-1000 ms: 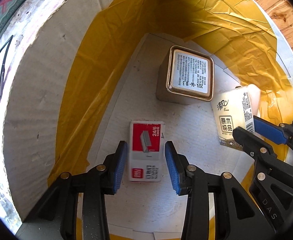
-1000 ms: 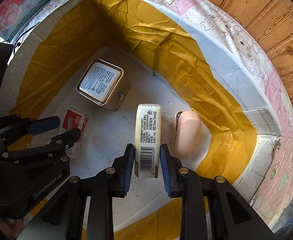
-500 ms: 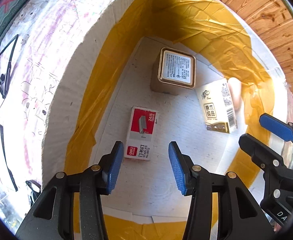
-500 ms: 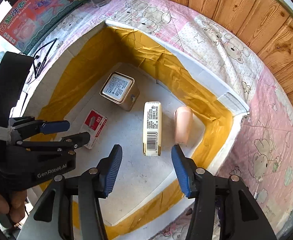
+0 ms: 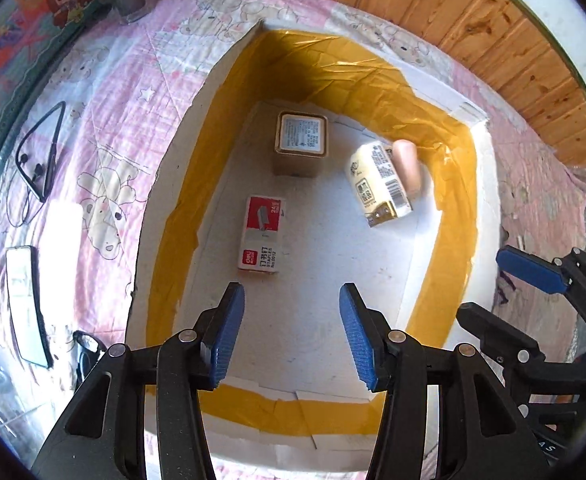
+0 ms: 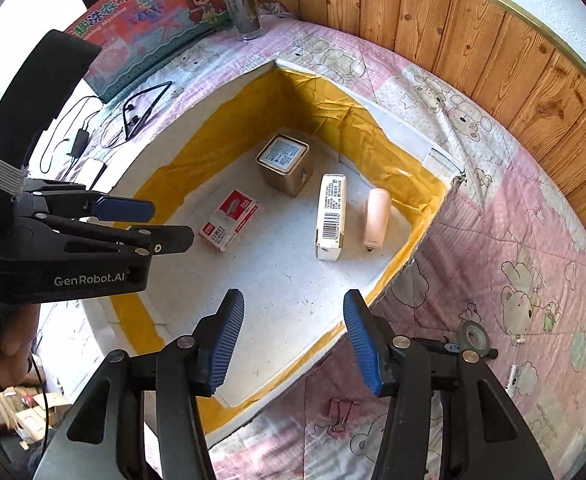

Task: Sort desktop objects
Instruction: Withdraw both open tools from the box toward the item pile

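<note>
- A pink quilted cloth (image 6: pixel 493 216) printed with cartoon bears covers the surface beneath both tools, backed by knotty wooden panelling (image 6: pixel 473 28).
- A white cardboard box (image 5: pixel 483 184), its inner walls lined with crinkled yellow tape, sits open-topped directly below and ahead of both grippers.
- The left gripper (image 5: pixel 291 332), black-framed with ribbed blue pads, hangs above the box; its jaws have just been opening and now stand apart with nothing between them.
- The right gripper (image 6: pixel 293 338), of the same build, hovers over the box's near edge, its jaws parted after just opening, empty.
- A person's hand (image 6: pixel 5 340) grips the left tool's handle, seen at the left of the right wrist view.
- A square gold-coloured tin (image 5: pixel 301 144) with a white printed label stands at the far end of the box floor, ahead of the left gripper.
- A cream tissue pack (image 6: pixel 331 216), soft-sided and barcoded, lies free ahead of the right gripper, just beside the stapler.
- A red-and-white staple box (image 5: pixel 262 234), flat card, lies just ahead of the left gripper's left pad.
- A rounded peach-pink stapler (image 6: pixel 377 218) lies beyond the tissue pack, near the box's right wall.
- Pink binder clips (image 6: pixel 343 410) rest on the cloth under the right gripper.
</note>
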Demonstrator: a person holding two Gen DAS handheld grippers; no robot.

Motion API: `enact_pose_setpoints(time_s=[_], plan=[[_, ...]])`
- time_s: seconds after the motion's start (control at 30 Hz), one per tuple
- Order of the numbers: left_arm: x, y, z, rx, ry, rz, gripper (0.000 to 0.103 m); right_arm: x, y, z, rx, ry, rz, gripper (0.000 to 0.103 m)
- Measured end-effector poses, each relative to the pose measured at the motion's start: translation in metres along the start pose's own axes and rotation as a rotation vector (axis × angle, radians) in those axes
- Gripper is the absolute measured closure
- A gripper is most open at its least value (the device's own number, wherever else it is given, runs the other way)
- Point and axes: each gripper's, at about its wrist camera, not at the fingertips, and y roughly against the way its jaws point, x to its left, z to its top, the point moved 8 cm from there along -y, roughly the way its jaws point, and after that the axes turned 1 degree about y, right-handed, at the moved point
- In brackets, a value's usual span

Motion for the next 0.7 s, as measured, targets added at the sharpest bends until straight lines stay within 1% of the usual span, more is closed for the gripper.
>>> enact_pose_setpoints(time_s=[0.03, 0.1, 0.13, 0.2, 0.27, 0.47, 0.6, 0.7], plan=[[-0.013, 0.003, -0.009, -0.025, -0.016, 0.014, 0.051, 0.003, 0.004, -0.004, -0.018, 0.006, -0.001, 0.049], [-0.031, 0.007, -0.008, -0.074, -0.047, 0.04, 0.05, 0.009, 0.012, -0.013, -0.055, 0.014, -0.001, 0.049], [-0.036, 0.001, -0.011, -0.094, -0.061, 0.047, 0.05, 0.013, 0.018, -0.019, -0.075, 0.018, 0.0, 0.049], [-0.047, 0.009, -0.019, -0.138, -0.093, 0.059, 0.05, 0.019, 0.029, -0.028, -0.123, 0.026, -0.005, 0.049], [-0.057, 0.012, -0.021, -0.17, -0.121, 0.06, 0.05, 0.024, 0.039, -0.039, -0.167, 0.028, -0.01, 0.049], [-0.084, 0.028, -0.039, -0.271, -0.166, 0.026, 0.05, 0.026, 0.061, -0.071, -0.294, 0.007, -0.035, 0.049], [-0.106, 0.037, -0.054, -0.345, -0.217, -0.029, 0.05, 0.02, 0.071, -0.095, -0.388, -0.062, -0.028, 0.049], [-0.127, 0.039, -0.069, -0.392, -0.289, -0.067, 0.05, 0.014, 0.08, -0.116, -0.475, -0.125, -0.015, 0.049]])
